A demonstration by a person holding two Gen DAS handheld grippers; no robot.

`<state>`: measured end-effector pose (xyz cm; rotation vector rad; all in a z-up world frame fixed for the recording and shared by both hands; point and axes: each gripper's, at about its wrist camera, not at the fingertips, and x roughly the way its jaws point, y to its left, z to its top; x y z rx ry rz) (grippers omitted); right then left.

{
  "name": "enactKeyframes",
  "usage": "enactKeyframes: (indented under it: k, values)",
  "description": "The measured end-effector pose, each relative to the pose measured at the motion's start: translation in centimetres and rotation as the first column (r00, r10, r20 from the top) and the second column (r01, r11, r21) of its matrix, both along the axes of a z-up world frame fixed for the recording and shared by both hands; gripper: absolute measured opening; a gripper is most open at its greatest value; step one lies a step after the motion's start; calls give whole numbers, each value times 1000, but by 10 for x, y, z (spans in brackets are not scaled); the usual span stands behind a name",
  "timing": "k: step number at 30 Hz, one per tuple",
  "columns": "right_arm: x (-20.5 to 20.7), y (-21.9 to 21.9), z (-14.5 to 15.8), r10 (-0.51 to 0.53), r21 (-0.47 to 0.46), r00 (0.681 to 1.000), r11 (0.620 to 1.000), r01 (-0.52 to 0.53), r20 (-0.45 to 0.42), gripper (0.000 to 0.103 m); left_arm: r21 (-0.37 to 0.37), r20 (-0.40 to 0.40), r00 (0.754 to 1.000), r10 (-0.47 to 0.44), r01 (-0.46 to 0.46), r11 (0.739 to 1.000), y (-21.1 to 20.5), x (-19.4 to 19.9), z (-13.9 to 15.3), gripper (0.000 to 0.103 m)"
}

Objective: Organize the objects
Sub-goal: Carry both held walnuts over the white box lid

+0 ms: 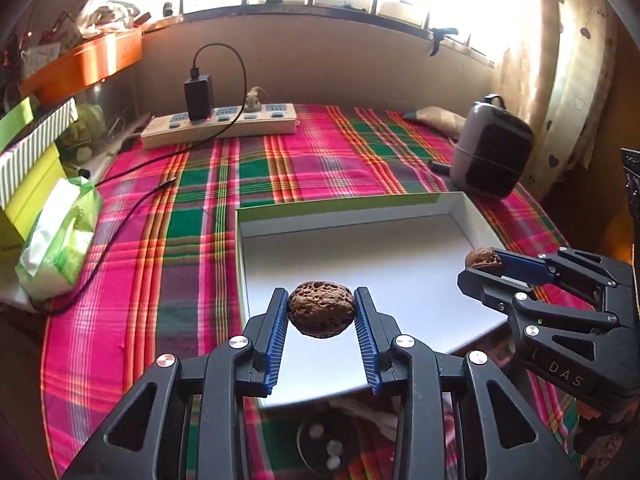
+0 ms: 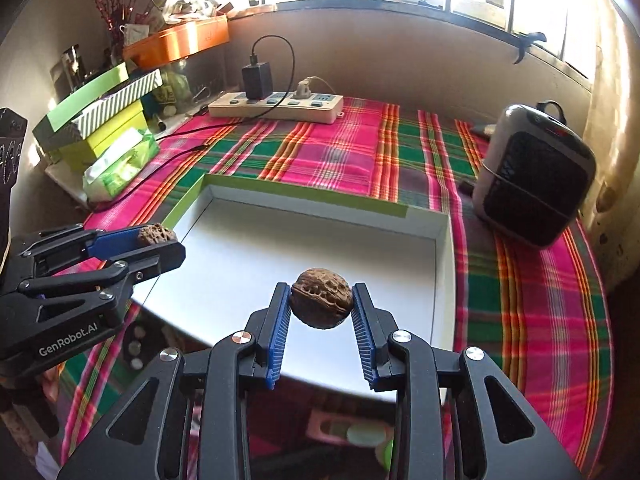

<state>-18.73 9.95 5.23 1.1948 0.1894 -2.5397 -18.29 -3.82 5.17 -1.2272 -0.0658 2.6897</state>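
Walnuts, one clamped in the left claw (image 1: 321,312) and one in the right claw (image 2: 321,305), hang mid-carry at lower centre above the white box (image 2: 442,240); lowering and release likely follow.

Legible text was sparse. In the right wrist view, at lower left of the frame, the black body of the left gripper (image 2: 162,246) carried white lettering reading "GenRobot.AI". In the left wrist view, at lower right of the frame, the black body of the right gripper (image 1: 482,266) showed pale letters "D A S"; whether more letters followed could not be told. Green print on the tissue pack (image 1: 60,240), at left of the frame, was too blurred to read. The orange box (image 2: 180,40), upper left, bore a small unreadable mark.
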Motion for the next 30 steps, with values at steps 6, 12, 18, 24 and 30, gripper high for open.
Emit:
enactKeyframes:
  k: [6,12,18,24,30]
  values:
    - [-32,-8,-12,-1,22,999,1000,0,39,32,3,46,999,-29,29,1000,2,-29,-9,31]
    - [-61,-13,-24,-13,39,997,999,10,78,32,-28,69,998,-14,16,999,4,-52,-20,31]
    - [-77,-18,-33,-15,54,995,998,10,101,32,-43,88,996,-9,12,999,3,-66,-27,31]
    - [-83,-20,-40,-15,65,994,998,8,111,32,-55,92,995,-24,30,998,7,-70,-29,31]
    - [-86,-19,-42,-29,69,993,997,21,112,33,-63,90,996,-28,33,997,9,-73,-31,31]
